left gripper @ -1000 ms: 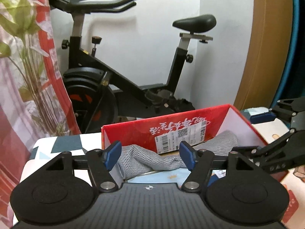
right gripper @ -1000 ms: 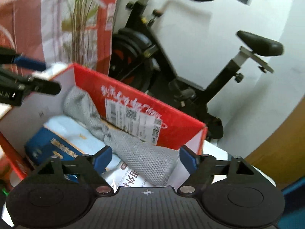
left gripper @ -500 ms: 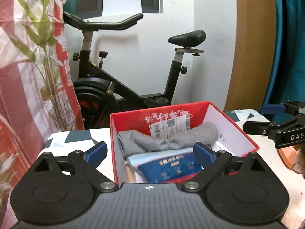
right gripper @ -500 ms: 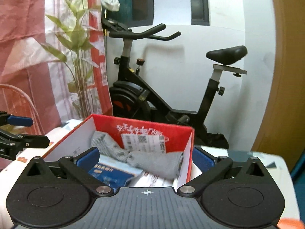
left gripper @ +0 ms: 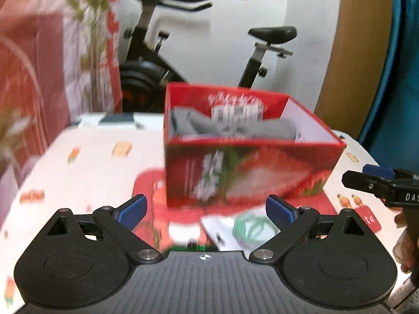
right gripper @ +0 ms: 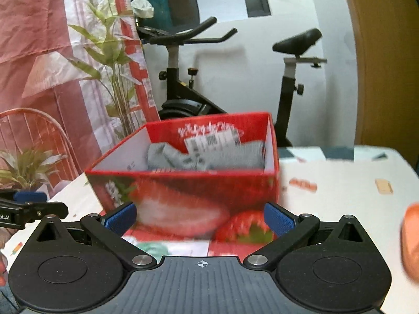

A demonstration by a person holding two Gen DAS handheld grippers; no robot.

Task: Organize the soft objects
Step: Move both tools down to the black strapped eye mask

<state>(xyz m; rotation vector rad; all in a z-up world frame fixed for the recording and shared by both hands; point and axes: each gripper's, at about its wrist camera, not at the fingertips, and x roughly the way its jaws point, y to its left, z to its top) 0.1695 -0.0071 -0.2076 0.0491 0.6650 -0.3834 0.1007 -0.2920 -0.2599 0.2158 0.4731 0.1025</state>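
Note:
A red strawberry-print box (left gripper: 243, 172) stands on the table; it also shows in the right wrist view (right gripper: 188, 191). A grey knitted cloth (left gripper: 230, 128) lies inside it against the far wall, seen too in the right wrist view (right gripper: 209, 154). My left gripper (left gripper: 207, 210) is open and empty, in front of the box. My right gripper (right gripper: 200, 218) is open and empty, also in front of the box. The right gripper's tip (left gripper: 377, 180) shows at the right edge of the left wrist view.
A white packet with a green logo (left gripper: 241, 229) lies on a red mat (left gripper: 152, 191) before the box. The tablecloth (left gripper: 91, 162) is pale with small prints. An exercise bike (right gripper: 188, 99) and a plant (right gripper: 112, 60) stand behind the table. An orange object (right gripper: 409, 240) is at right.
Both grippers have opened wider, let go of the grey cloth, and pulled back and down from the box. The cloth now lies inside the box.

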